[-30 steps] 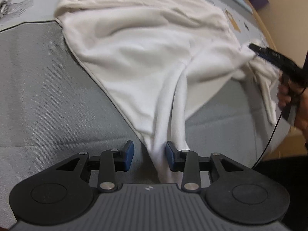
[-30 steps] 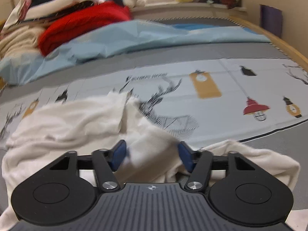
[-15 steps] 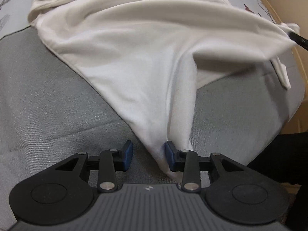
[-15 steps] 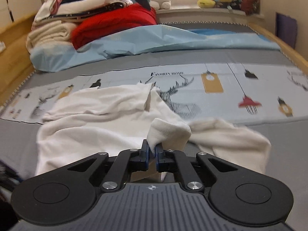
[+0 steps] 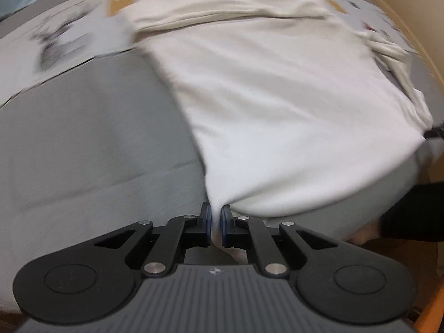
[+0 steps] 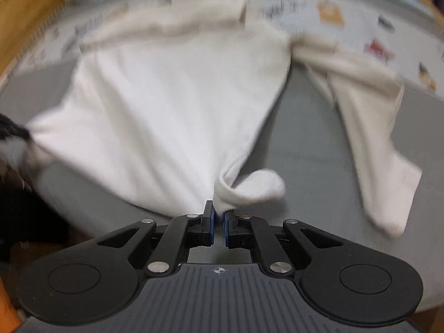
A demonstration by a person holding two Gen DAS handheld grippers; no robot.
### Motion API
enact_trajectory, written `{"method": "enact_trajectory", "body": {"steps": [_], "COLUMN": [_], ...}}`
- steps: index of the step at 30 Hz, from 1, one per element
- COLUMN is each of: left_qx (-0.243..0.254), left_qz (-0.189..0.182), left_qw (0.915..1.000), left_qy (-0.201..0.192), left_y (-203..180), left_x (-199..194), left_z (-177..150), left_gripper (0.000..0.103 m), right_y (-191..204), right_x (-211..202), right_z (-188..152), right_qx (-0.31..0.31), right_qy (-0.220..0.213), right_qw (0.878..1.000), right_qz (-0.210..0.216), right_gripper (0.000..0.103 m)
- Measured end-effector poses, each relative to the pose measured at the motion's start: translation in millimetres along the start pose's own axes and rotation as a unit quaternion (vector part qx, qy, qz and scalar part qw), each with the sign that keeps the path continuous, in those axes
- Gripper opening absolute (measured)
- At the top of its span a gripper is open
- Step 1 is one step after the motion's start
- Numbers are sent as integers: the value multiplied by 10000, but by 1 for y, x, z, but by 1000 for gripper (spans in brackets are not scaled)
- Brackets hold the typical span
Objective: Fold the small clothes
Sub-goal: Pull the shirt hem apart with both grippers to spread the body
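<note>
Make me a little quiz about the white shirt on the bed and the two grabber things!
1. True or false: the left hand-held gripper is shut on a corner of the white shirt.
2. What is the right hand-held gripper pinching? A) a red blanket B) a corner of the white shirt C) nothing
3. Fill in: the loose sleeve lies on the plain ____ part of the bed cover.

Key: 1 true. Both grippers have just been closing, with shirt cloth between the pads. 2 B. 3 grey.
</note>
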State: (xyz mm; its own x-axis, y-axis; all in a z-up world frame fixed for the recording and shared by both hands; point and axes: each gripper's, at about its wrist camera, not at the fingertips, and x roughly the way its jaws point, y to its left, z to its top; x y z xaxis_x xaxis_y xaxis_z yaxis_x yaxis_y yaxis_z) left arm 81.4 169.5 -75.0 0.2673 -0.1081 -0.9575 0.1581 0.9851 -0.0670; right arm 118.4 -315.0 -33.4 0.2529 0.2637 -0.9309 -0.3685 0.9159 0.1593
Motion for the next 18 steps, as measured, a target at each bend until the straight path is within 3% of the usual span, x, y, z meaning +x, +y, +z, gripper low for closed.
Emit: {"method": "enact_trajectory", "body": {"steps": [3,7,9,11,12,18], "left_qx": [-131,-479,-680,-772,-765,-625], "left_qz": [4,44,-154,-281,-302,-326], "left_qw": [9999,9988,9975,9966,9966,9963], "left_qy": [-1,-22,-73,-31,36,497], "left_y": [16,25,29,30,27,22], "left_x": [-6,-9,-11,-10,-6,18], "left_z": [-9,-9,-4,-2,-2,-8], "left_gripper": [7,8,18,32,37,38], "right_y": [-5,-25,-25,-17,-11,15], "right_x": [4,-5,-9,-8,-4,23], "right_z": [0,9,13,16,17,18], "right_qx": [192,890,1007,871,746,45], "right_qy": [105,-305,-566,-641,-561,145], "right_qw": [9992,9934,9924,9941,9956,9998], "right_qz": [-328,-656,-418,-84,63,106], "right_gripper": [9,20,26,40,46,46]}}
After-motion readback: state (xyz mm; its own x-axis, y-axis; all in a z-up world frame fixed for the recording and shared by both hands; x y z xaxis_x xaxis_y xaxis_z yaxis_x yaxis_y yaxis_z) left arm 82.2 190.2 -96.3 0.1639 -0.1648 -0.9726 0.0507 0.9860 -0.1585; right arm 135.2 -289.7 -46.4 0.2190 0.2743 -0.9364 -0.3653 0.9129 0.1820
